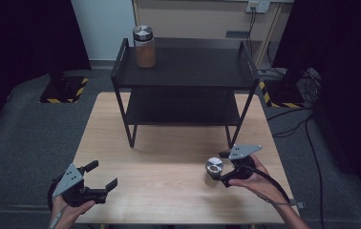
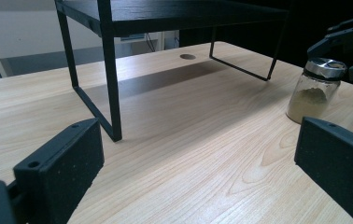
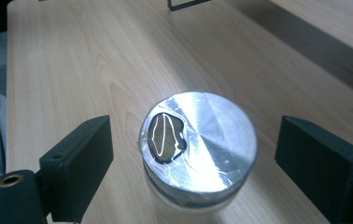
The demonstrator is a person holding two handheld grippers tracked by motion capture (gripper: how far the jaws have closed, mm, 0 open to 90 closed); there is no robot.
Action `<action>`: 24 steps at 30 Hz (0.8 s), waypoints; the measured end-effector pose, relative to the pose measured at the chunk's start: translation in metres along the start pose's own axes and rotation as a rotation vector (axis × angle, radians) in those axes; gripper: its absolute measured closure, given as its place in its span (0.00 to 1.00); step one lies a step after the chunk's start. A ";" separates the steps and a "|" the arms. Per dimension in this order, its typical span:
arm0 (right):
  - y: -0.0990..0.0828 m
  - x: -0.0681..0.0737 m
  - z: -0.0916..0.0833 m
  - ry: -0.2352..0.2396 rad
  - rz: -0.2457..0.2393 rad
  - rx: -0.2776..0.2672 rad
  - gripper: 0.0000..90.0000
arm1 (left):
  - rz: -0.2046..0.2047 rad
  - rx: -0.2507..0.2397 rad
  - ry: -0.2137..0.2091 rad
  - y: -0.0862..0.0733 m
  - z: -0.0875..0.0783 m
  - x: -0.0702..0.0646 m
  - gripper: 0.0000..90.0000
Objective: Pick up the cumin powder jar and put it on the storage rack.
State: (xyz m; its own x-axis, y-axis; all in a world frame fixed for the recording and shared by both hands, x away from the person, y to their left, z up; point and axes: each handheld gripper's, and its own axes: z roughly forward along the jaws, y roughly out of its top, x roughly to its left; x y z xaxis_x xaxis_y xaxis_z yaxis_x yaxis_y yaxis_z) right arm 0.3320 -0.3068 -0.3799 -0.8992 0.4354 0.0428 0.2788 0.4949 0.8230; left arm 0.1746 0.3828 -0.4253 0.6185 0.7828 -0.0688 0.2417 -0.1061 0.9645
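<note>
- The left gripper, a black two-jaw tool with a grey three-cornered plate on top, rests in the person's left hand at the near left corner of the pale wooden table. Its jaws stand wide apart with nothing between them but bare tabletop.
- In the left gripper view, the near leg of the black metal two-tier shelf rack stands ahead of the left jaw, a little off from it.
- On the rack's top tier, far beyond both grippers at the back left corner, stands a glass jar of orange-brown powder with a silver lid, upright.
- A small round hole in the table shows under the rack, well beyond the left gripper's jaws.
- The small glass jar of pale powder with a shiny silver screw lid stands upright on the table, in front of the rack and well to the right of the left gripper. In the left gripper view it sits just beyond the right jaw.
- The right gripper, held in the person's right hand, has its jaws on either side of this jar's lid. In the right gripper view both pads stand clear of the lid, a gap on each side, so the jar is bracketed but not pinched; the jaws are released.
</note>
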 end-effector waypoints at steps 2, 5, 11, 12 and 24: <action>-0.001 0.001 0.003 -0.006 -0.016 0.001 0.18 | 0.004 0.001 0.001 0.000 0.000 -0.001 0.00; -0.004 0.001 0.007 -0.006 -0.026 -0.005 0.28 | 0.006 0.005 0.000 0.000 0.000 -0.001 0.00; -0.011 -0.003 0.007 0.002 -0.011 -0.027 0.39 | 0.008 0.007 -0.001 0.000 0.001 -0.001 0.00; -0.011 -0.003 0.007 0.002 -0.012 -0.028 0.39 | 0.009 0.008 -0.001 0.001 0.001 -0.001 0.00; 0.012 -0.008 0.001 0.036 -0.069 0.002 0.39 | 0.011 0.002 0.003 0.000 0.000 -0.001 0.00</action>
State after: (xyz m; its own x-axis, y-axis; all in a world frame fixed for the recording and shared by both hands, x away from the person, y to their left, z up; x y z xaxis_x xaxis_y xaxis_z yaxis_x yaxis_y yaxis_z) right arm 0.3425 -0.3036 -0.3708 -0.9280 0.3724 0.0062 0.2159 0.5243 0.8237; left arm 0.1738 0.3822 -0.4250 0.6187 0.7835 -0.0576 0.2363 -0.1157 0.9648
